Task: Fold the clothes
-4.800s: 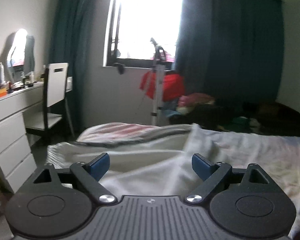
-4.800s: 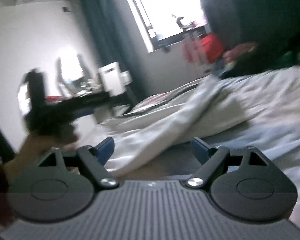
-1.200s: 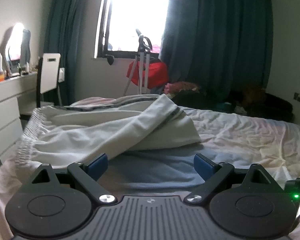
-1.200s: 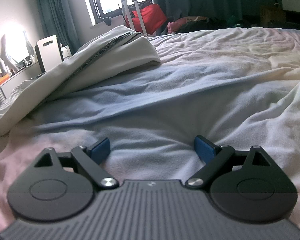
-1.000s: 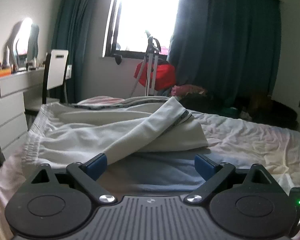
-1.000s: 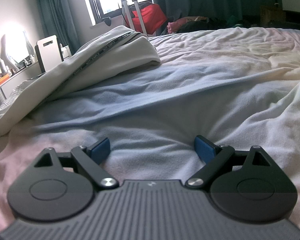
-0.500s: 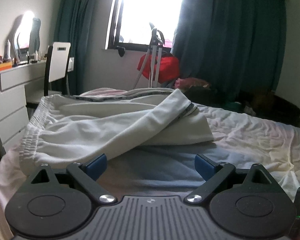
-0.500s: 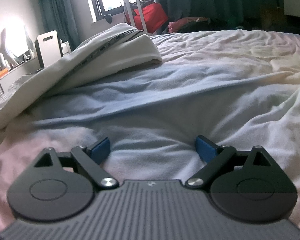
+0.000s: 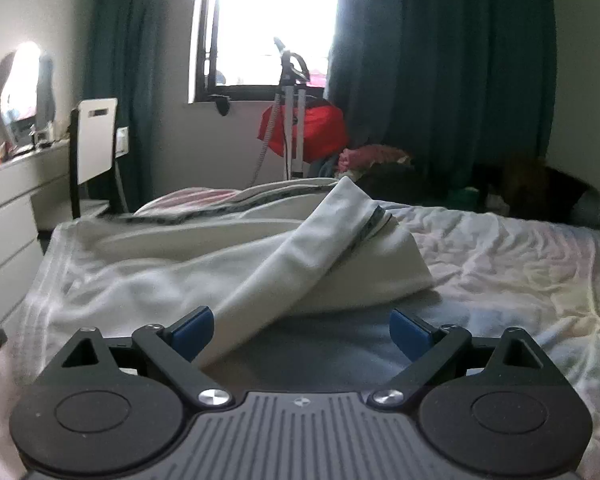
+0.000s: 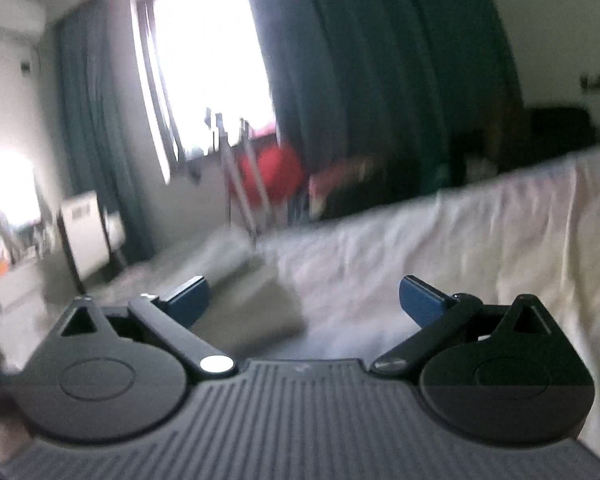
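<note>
The left hand-held gripper point(image 9: 301, 330) hangs low over the near edge of the bed point(image 9: 512, 264), jaws spread wide with nothing between them. Its left blue pad point(image 9: 192, 328) sits just in front of the pale garment point(image 9: 204, 276), though whether it touches the cloth cannot be told from this angle. The garment lies on the bed's left half, one long fold point(image 9: 308, 256) thrown diagonally across the rest, a dark striped trim showing along its upper edge. Bare blue-grey sheet lies between the pads.

The right hand-held gripper point(image 10: 304, 300) is also wide open and empty, raised well above the bed point(image 10: 480, 240) (this view is heavily blurred). A pale heap ahead of its left pad is probably the garment point(image 10: 220, 252).

Behind the bed stand a bright window point(image 9: 268, 24), dark curtains point(image 9: 440, 72), a red bag point(image 9: 312, 132) on a stand, and a white chair point(image 9: 96, 140) beside drawers point(image 9: 8, 216).
</note>
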Tool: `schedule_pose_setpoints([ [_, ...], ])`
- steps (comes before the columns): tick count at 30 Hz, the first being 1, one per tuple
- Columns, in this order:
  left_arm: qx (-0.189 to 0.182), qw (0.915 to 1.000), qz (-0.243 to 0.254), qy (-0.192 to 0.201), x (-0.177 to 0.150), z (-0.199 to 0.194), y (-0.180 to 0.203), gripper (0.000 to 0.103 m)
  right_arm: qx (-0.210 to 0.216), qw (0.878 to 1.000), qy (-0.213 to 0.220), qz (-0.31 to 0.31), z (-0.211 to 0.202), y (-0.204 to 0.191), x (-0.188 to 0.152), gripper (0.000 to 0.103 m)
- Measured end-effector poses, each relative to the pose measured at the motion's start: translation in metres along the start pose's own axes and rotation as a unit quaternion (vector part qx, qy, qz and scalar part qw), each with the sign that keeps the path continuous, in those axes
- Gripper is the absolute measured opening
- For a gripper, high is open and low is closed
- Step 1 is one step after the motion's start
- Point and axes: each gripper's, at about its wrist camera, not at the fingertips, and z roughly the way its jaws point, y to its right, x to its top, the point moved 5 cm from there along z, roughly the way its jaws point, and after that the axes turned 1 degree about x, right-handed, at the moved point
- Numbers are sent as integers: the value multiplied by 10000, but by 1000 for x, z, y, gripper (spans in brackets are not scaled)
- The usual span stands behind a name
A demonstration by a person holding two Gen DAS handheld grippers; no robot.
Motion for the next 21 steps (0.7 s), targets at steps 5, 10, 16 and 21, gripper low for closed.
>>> schedule_pose_setpoints([
  [5,-15,9998,76,-183,35,73,8,96,298,9996,-23,15,-21,3,35,103],
  [10,-98,9984,-204,-526,66,159,15,96,247,9987,31,447,-28,17,12,103],
  [16,-184,9958,-514,-741,90,246,27,94,123,9983,396,-397,7,13,-10,103],
  [21,-239,9945,-367,-954,104,306,44,73,-147,9998,115,-114,51,37,-34,103],
])
